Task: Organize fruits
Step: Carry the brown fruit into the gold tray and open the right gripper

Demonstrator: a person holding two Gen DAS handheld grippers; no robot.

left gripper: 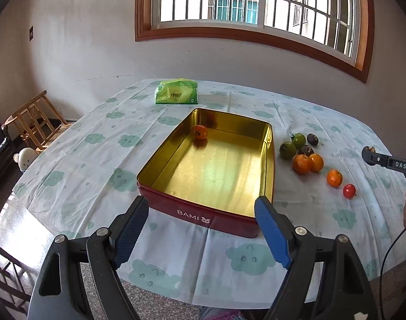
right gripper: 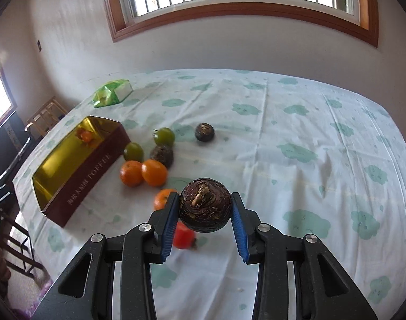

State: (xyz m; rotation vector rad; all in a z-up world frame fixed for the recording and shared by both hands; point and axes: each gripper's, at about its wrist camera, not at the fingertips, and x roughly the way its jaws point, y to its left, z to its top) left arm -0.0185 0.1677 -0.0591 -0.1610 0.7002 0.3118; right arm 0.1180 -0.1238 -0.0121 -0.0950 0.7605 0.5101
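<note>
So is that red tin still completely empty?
No, one small orange fruit already sits in the far corner of the red tin, while the other fruits lie on the tablecloth beside it.

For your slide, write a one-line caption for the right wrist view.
Right hand-held gripper grips a dark brown fruit above the tablecloth, tin at left.

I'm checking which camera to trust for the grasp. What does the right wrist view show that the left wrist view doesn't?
Only the right wrist view: the right gripper shut on a dark brown fruit, and the tin's TOFFEE side.

Only the left wrist view: the open left gripper and the tin's BAMI front.

Both: the red tin holding one small orange-red fruit, loose fruits beside it, and the green packet.
</note>
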